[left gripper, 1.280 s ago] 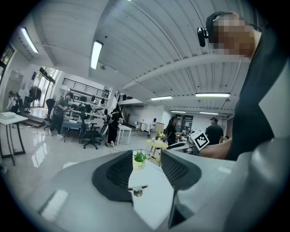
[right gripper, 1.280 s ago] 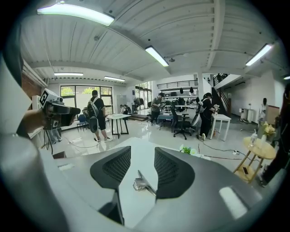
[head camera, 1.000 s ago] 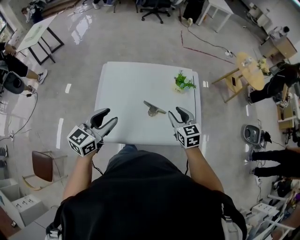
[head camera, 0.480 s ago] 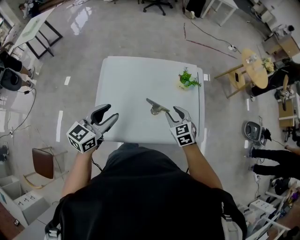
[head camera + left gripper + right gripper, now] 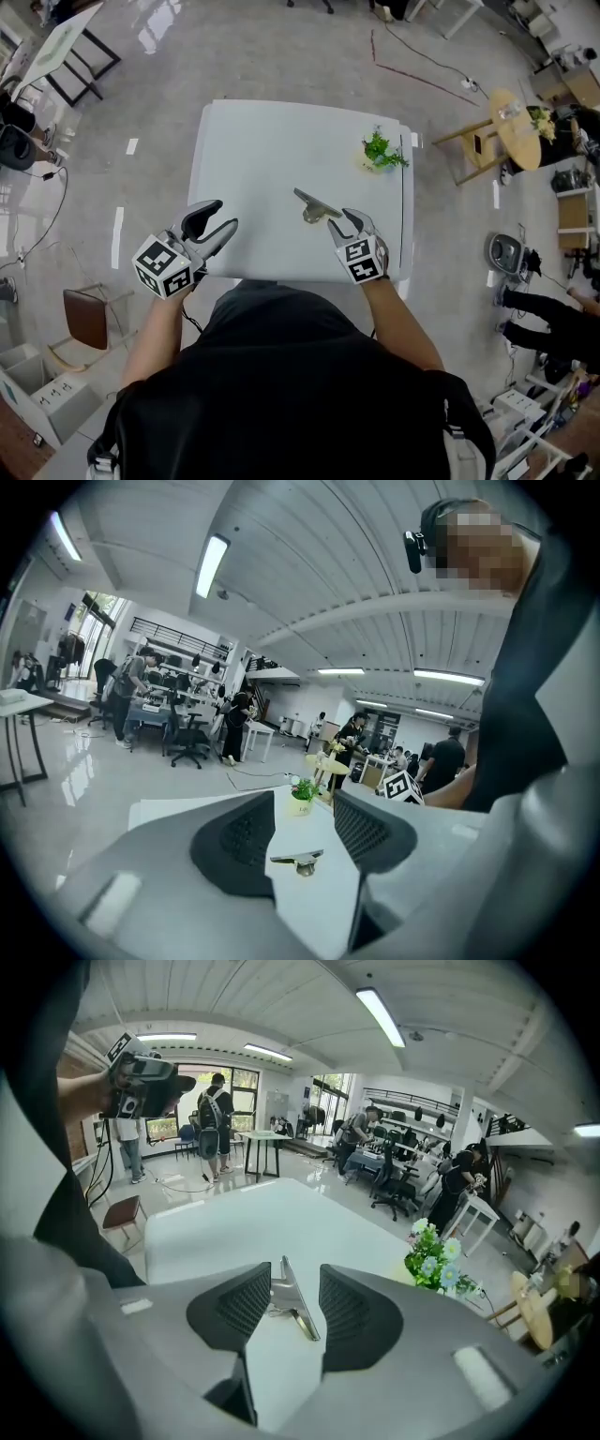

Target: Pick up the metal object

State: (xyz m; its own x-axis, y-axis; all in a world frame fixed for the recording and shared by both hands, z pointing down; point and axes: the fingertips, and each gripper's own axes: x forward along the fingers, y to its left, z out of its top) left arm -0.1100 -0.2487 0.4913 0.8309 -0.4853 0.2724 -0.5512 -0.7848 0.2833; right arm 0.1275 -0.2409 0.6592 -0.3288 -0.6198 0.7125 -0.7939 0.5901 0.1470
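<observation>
Since a second ago we have brought our right gripper (image 5: pixel 343 224) forward. Its jaws now stand apart around the near end of the metal object (image 5: pixel 314 205), which lies on the table (image 5: pixel 253 150). Our left gripper (image 5: pixel 221 216) stays wide open and empty at the table's near edge.

Bare bench (image 5: pixel 248 159) surrounded the metal object (image 5: pixel 314 203) just beside the right claw (image 5: pixel 344 223); only the potted plant (image 5: pixel 380 150) stood well apart, near the far right edge.
</observation>
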